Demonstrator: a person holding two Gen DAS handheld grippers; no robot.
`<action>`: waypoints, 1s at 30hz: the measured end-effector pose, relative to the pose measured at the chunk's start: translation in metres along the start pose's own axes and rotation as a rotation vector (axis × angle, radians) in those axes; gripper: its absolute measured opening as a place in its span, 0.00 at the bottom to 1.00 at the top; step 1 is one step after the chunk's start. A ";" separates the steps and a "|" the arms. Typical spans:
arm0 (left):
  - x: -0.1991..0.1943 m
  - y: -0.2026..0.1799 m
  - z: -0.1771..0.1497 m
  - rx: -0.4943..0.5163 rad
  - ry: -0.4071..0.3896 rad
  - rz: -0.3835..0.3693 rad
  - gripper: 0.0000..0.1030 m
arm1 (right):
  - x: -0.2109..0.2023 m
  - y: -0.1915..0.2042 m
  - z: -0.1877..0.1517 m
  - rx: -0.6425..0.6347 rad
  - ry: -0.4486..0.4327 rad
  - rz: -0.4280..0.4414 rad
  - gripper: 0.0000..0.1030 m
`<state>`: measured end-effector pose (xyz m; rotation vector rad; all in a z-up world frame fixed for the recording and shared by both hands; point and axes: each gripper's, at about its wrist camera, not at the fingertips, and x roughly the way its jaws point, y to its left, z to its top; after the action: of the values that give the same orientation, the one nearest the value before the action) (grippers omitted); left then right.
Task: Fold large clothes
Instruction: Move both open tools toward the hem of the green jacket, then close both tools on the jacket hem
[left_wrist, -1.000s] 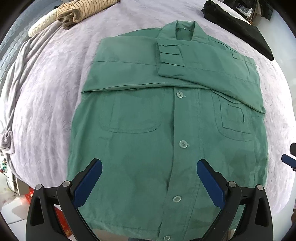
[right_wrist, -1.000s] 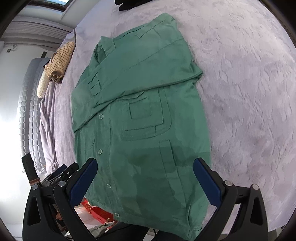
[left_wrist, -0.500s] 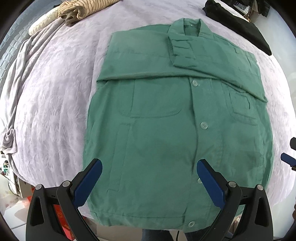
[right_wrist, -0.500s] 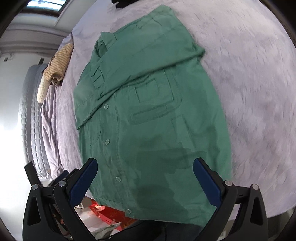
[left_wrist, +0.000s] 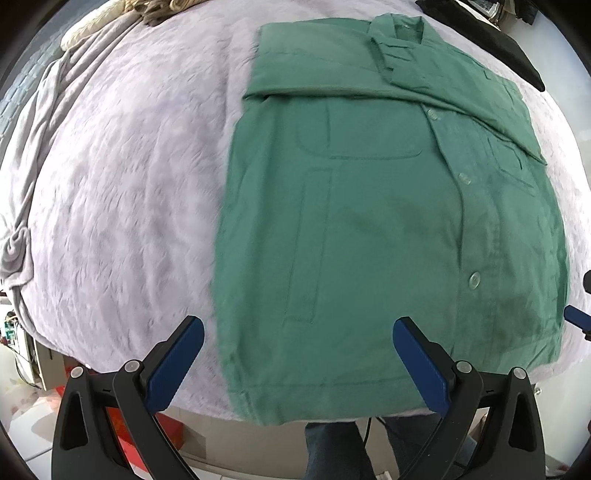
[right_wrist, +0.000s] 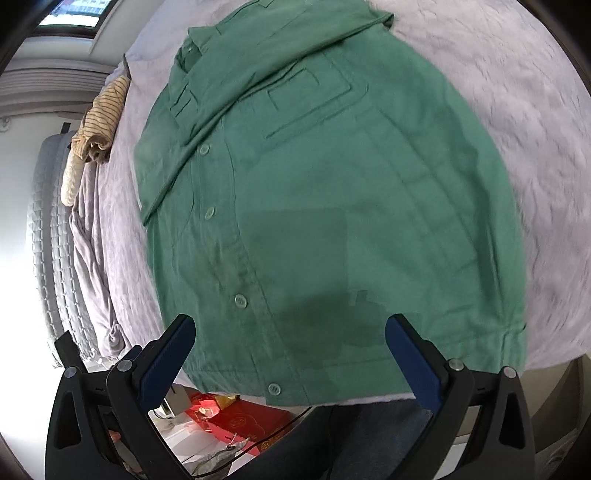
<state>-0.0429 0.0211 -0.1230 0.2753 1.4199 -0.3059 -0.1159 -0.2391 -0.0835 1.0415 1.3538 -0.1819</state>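
A green button-up shirt (left_wrist: 388, 229) lies flat, front up, on a pale lilac bedspread (left_wrist: 122, 192), both sleeves folded across the chest below the collar. Its hem lies along the near bed edge. It also shows in the right wrist view (right_wrist: 332, 206). My left gripper (left_wrist: 299, 362) is open and empty, hovering above the hem's left corner. My right gripper (right_wrist: 290, 356) is open and empty, above the hem near the button placket. The right gripper's blue tip (left_wrist: 576, 317) shows at the left view's right edge.
A striped folded garment (right_wrist: 103, 114) and a cream roll lie at the far side of the bed. A black garment (left_wrist: 491, 40) lies beyond the collar. A grey blanket (left_wrist: 22, 221) hangs off the left side. A red box (right_wrist: 240, 417) and a person's legs stand below the bed edge.
Both grippers have pulled back toward the near bed edge and sunk lower; the left one shifted left. The shirt hem now shows in both views. The shirt has not moved.
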 end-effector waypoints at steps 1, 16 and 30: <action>0.001 0.002 -0.003 -0.001 0.003 -0.001 1.00 | 0.000 0.000 -0.005 0.001 -0.004 -0.002 1.00; 0.035 0.052 -0.035 -0.078 0.086 -0.135 1.00 | -0.019 -0.064 -0.036 0.135 -0.070 -0.045 0.98; 0.079 0.054 -0.040 -0.129 0.183 -0.259 1.00 | -0.036 -0.159 -0.042 0.271 -0.164 -0.104 0.94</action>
<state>-0.0503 0.0820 -0.2059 0.0119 1.6527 -0.4067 -0.2592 -0.3160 -0.1270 1.1536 1.2571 -0.5292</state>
